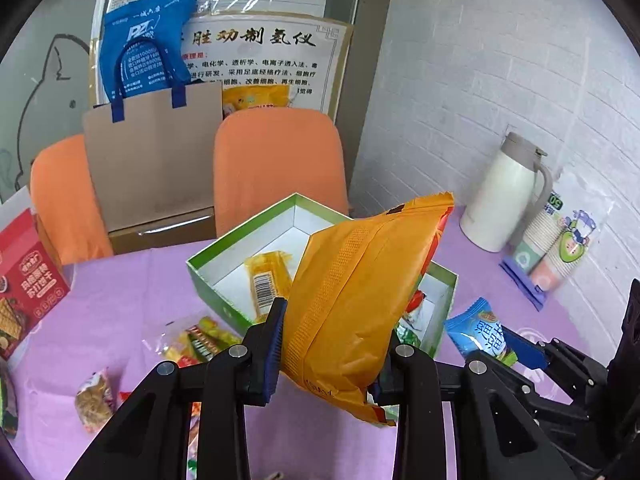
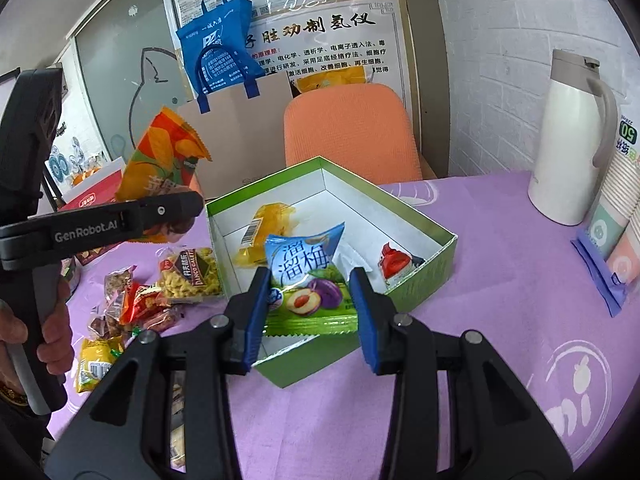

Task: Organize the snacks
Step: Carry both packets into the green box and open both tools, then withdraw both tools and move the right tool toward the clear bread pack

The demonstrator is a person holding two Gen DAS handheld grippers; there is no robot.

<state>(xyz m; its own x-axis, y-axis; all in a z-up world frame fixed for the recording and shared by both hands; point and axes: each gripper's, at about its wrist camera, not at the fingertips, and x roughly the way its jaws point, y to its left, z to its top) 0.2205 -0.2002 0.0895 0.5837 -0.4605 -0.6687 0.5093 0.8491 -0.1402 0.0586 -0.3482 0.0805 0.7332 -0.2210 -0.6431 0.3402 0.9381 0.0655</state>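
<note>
**Both packets held up, box just ahead and below**

The left gripper [image 1: 326,344] is clenched on an orange snack bag [image 1: 352,300], long axis upright and tilted toward the green box [image 1: 208,276] beyond it. The right gripper [image 2: 310,312] grasps a blue-and-green plum packet [image 2: 308,276], apparently pinched by its sides, right over the box's near corner [image 2: 280,376]. The right hand looks nearer to dropping in. Loose snacks [image 2: 132,304] lie left on the purple cloth [image 2: 500,320].

A white thermos jug [image 2: 570,140] stands on the purple tabletop [image 2: 500,280]; beside it lean sleeved paper cups [image 2: 622,216]. Behind the tabletop: 2 orange chairs [image 1: 276,164], 1 carrying a cardboard box [image 1: 154,168] with a blue bag [image 1: 146,48].
</note>
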